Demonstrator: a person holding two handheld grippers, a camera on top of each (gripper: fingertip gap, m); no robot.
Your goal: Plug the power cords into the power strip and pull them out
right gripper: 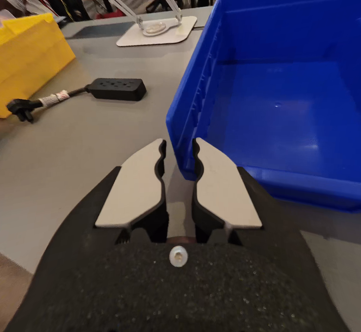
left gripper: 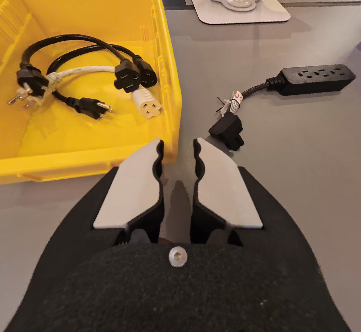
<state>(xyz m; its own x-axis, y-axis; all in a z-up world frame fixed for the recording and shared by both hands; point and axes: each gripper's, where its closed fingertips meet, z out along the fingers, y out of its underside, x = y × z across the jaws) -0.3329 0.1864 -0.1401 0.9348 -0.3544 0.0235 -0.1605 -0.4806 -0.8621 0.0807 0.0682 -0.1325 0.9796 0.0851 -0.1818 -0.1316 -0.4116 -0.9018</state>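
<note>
The left gripper (left gripper: 178, 144) hangs above the grey table (left gripper: 273, 166), its fingers apart and holding nothing; its tips lie over the near right corner of the yellow bin (left gripper: 172, 80). Inside that bin lie three short power cords in a loose tangle: two black cords (left gripper: 78, 38) and one white cord (left gripper: 86, 70); the socket ends gather by the bin's right wall, the pronged plugs toward its left side; a black three-prong plug (left gripper: 93, 106) rests on the bin floor near the middle.

The black power strip (left gripper: 316, 78) lies flat on the table, well to the right of the yellow bin, sockets facing up and unoccupied; its short braided lead (left gripper: 252, 90), wrapped with a white tag, curves toward the bin and ends in a black angled plug (left gripper: 227, 130) lying on the table just beside the bin's right wall.

The right gripper (right gripper: 179, 143) is likewise parted and empty; its tips sit at the near left corner of the blue bin (right gripper: 187, 119). In its view the strip lies between the two bins, nearer the yellow one. A white stand (right gripper: 156, 31) sits at the table's far edge.
</note>
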